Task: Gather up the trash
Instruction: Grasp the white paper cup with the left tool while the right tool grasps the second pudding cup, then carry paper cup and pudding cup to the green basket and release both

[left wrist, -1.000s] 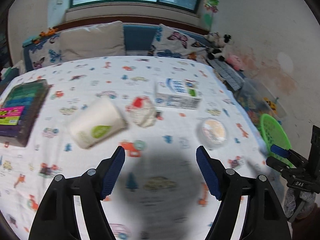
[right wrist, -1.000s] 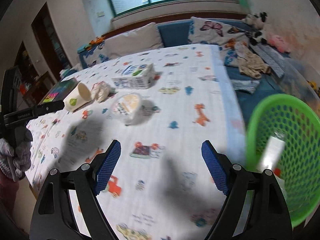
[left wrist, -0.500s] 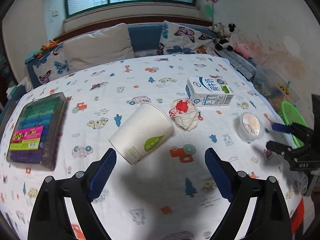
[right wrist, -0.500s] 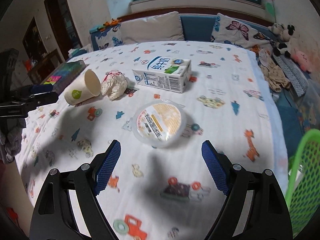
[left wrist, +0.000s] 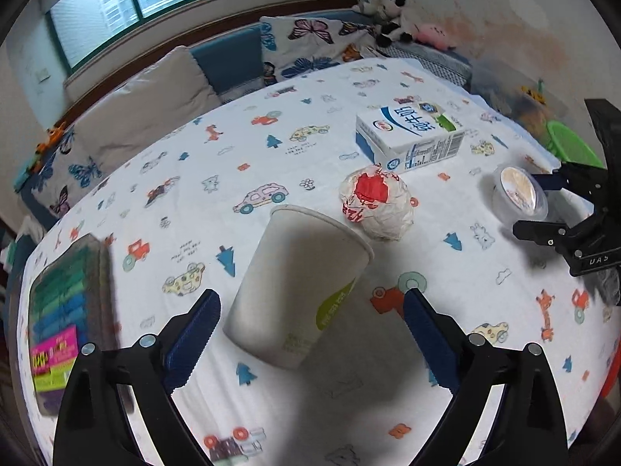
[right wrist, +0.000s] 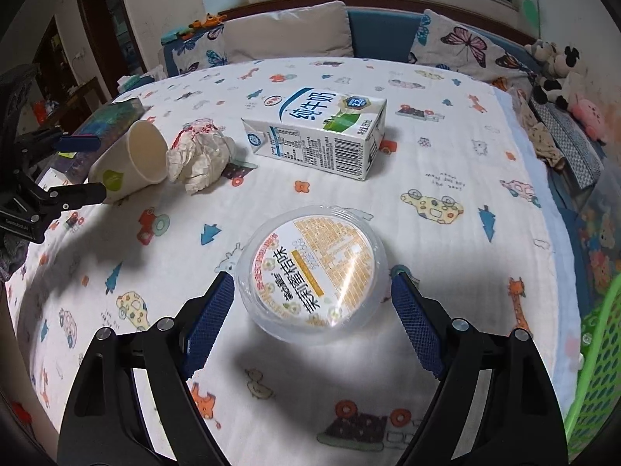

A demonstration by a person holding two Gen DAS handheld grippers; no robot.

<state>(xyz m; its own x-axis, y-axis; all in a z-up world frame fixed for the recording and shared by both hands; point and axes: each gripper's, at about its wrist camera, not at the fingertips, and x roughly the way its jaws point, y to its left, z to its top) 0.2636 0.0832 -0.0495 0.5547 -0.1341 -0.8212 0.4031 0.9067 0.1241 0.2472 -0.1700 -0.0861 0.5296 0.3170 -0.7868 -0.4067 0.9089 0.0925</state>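
Note:
A white paper cup (left wrist: 299, 287) lies on its side on the printed tablecloth, between the open fingers of my left gripper (left wrist: 310, 334). Beyond it lie a crumpled wrapper (left wrist: 374, 206) and a milk carton (left wrist: 409, 138). My right gripper (right wrist: 312, 318) is open around a round clear plastic tub (right wrist: 314, 275) with an orange label, not touching it. The cup (right wrist: 128, 163), wrapper (right wrist: 200, 157) and carton (right wrist: 318, 136) also show in the right wrist view. A green mesh basket (right wrist: 597, 369) stands off the table's right edge.
A box of coloured items (left wrist: 62, 322) lies at the table's left side. A cushioned bench with pillows (right wrist: 291, 35) and soft toys (right wrist: 555, 70) runs behind the table. The other gripper shows in each view, the right one (left wrist: 574, 213) and the left one (right wrist: 39, 186).
Both grippers have moved forward and down. The left one has closed in on the paper cup; the right one has swung from the green basket to the plastic tub. Both stay open.

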